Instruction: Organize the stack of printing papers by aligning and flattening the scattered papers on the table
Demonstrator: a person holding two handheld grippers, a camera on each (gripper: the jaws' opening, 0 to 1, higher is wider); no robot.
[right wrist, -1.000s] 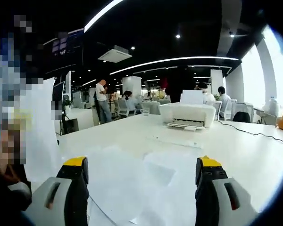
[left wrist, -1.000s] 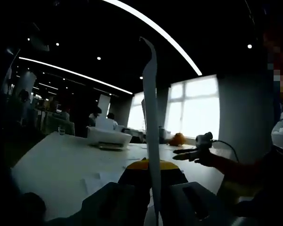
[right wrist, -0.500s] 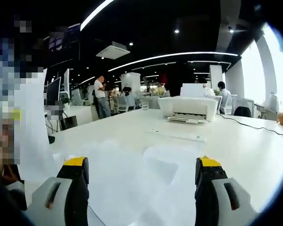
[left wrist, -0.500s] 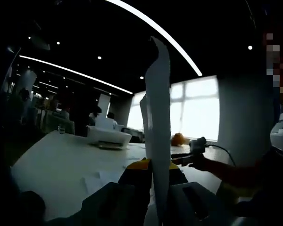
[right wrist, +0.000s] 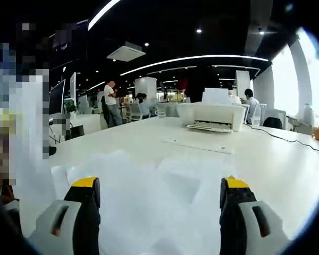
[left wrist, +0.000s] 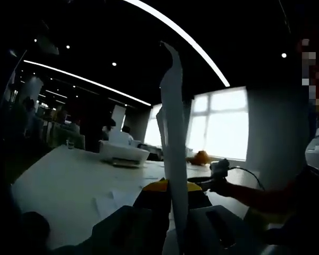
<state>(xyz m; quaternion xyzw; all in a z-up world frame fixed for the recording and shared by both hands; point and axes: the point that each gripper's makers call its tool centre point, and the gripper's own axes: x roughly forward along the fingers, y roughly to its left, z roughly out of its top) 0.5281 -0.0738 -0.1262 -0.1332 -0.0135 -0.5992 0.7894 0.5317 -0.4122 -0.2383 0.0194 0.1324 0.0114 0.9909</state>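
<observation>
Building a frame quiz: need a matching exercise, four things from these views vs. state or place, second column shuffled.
Things:
1. left gripper
2. right gripper
3. printer
4. loose sheets

States or places:
A. lying flat on the white table, between the open jaws
B. jaws wide apart, holding nothing
C. at the table's far end, paper standing in its tray
D. shut on a held sheet that stands upright, edge-on

Pairs: 1-D, 2-B, 3-C, 4-A

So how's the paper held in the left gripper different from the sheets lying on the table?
The held paper stands upright, edge-on, clamped between the left gripper fingers; the scattered sheets lie flat on the table, untouched. The held paper looks like a narrow strip; the scattered sheets show broad overlapping faces. Both are white.
</observation>
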